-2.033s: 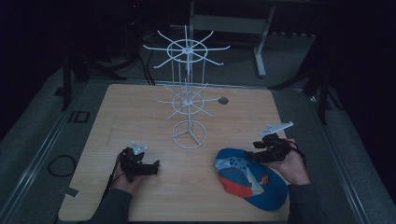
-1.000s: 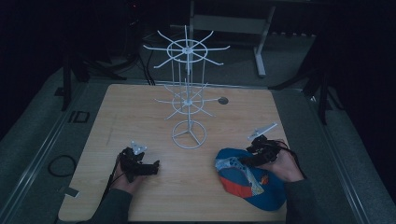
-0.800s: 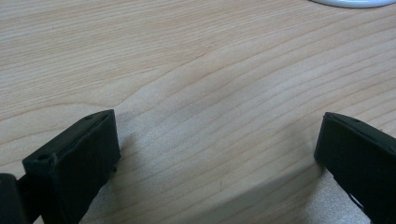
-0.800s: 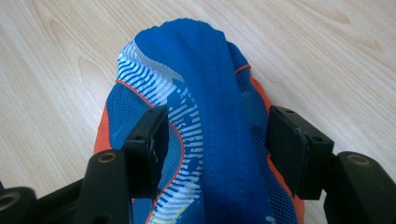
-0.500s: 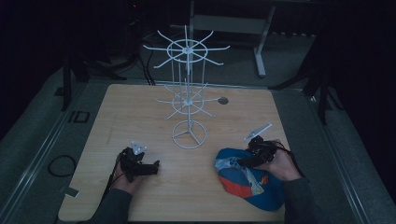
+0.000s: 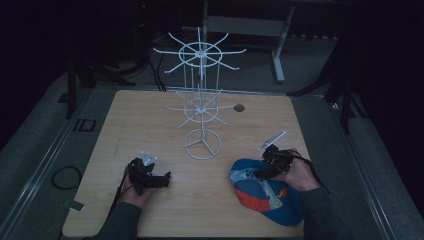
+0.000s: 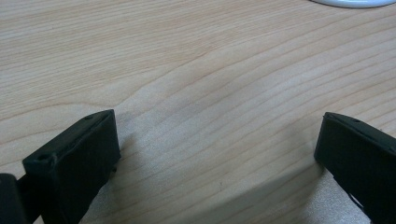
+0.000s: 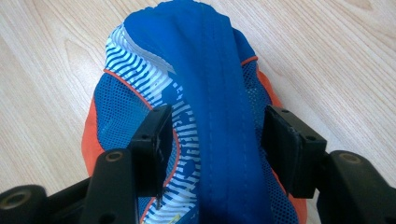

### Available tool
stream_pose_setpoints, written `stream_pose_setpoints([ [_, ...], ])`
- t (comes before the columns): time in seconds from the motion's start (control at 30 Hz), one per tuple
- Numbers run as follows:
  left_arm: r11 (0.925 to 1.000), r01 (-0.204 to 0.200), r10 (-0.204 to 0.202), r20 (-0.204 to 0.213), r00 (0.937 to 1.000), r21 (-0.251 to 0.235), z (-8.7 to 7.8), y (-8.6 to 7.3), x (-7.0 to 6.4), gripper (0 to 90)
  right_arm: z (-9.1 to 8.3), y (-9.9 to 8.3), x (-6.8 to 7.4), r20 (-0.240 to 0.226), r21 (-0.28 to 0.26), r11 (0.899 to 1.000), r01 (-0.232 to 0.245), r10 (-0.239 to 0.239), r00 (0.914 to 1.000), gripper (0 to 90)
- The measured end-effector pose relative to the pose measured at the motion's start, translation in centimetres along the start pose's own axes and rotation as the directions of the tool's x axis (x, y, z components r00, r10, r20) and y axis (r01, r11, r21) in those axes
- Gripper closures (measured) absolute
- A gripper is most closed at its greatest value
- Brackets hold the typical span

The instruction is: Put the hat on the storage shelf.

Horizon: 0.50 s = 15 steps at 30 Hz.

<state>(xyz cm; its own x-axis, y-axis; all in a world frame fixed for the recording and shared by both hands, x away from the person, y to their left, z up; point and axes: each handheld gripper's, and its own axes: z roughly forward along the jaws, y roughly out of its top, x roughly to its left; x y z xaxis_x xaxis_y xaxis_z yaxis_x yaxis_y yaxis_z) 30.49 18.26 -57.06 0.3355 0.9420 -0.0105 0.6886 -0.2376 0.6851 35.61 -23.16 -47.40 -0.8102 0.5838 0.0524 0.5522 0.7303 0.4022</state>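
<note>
My right claw (image 8: 212,140) sits over the blue cap (image 8: 205,93), one jaw on each side of its raised fold, still a little apart from the cloth. The cap's front edge lies ahead of me. My left claw (image 7: 217,154) is wide open on bare table (image 7: 196,70), with free room in front

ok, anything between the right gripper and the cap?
Nothing visible. The right gripper already straddles the raised fold of the blue-and-orange mesh cap, one finger on each side, not yet closed on it. The cap lies on the wooden table, near the white wire rack.
</note>
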Motion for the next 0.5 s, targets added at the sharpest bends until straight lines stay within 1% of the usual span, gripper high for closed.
stream_pose_setpoints([
  [0.13, 1.0, 0.0, 0.0, 0.0, 1.0, 0.0, 0.0, 0.0, 0.0, 0.1, 0.08, 0.13, -0.09, -0.005, 0.006, 1.0, 0.005, -0.005, 1.0, 44.1],
  [0.5, 1.0, 0.0, 0.0, 0.0, 1.0, 0.0, 0.0, 0.0, 0.0, 0.1, 0.52, 0.42, -0.08, -0.017, 0.043, 0.999, 0.016, -0.016, 0.9997, 44.0],
])
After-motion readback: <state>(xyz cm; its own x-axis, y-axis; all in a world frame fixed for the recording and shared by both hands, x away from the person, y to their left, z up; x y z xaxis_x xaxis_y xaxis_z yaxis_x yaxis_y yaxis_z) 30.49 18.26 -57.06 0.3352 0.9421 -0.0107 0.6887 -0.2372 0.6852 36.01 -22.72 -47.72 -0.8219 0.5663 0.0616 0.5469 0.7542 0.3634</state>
